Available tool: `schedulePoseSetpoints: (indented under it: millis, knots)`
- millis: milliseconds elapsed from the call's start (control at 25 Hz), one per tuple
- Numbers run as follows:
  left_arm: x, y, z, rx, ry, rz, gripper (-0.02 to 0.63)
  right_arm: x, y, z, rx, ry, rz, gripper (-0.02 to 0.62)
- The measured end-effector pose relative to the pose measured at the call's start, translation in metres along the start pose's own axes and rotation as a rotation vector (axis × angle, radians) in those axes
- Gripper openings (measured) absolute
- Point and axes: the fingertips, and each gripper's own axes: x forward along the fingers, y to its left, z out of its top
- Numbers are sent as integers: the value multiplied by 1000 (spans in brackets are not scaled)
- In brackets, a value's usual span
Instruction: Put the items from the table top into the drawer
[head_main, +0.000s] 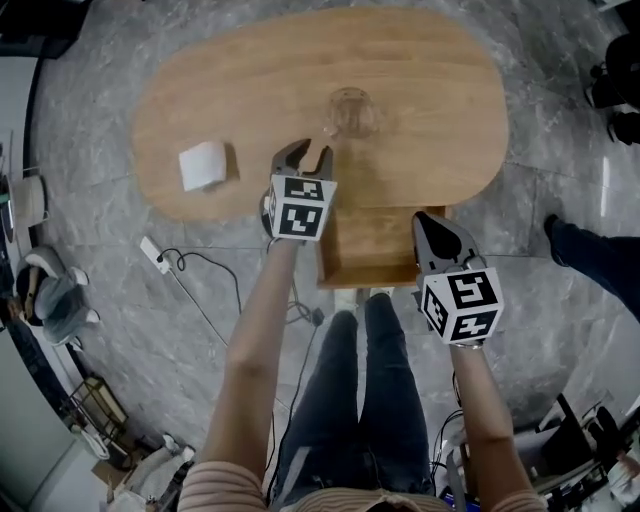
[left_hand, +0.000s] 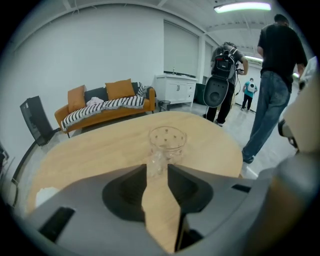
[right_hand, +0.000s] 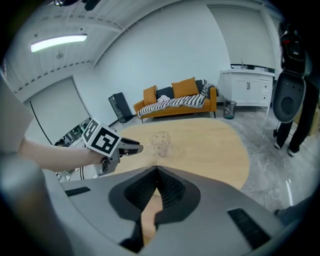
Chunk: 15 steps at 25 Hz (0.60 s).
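The person's bare forearms are reaching down over their own legs, one gripper in each hand. The right gripper (head_main: 425, 220) is hanging over the open drawer (head_main: 375, 245), which is standing out from the near edge of the oval wooden surface (head_main: 430, 110). Its jaws are pressed together with nothing between them. The left gripper (head_main: 308, 155) is pointing down over the surface with its jaws spread and empty. Only bare wood is showing in the gap.

Just beyond those spread jaws a clear drinking glass (head_main: 350, 112) with a dotted pattern is standing upright near the middle of the surface, not touched by either gripper. Well off to the left a small white square item (head_main: 203, 165) is lying flat. I cannot tell what it is.

The glass is looking thin-walled to me: light and stiff, but smooth, so it is likely to slip, and brittle if knocked or squeezed hard. I am guessing the safest hold is on the wall near the rim, one jaw inside and one outside, closing gently. Whether the spread jaws would fit round the whole body I cannot judge.
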Motion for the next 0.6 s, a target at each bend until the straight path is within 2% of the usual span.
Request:
schedulePoseSetpoints:
  millis: [280,600]
  knots:
    - [36,9,-6,64,15,16,114,54,-9,-14,-37,45,22,9]
    - [61,13,0,169,35,-4,115,92,-11,-19,-42,72,46,9]
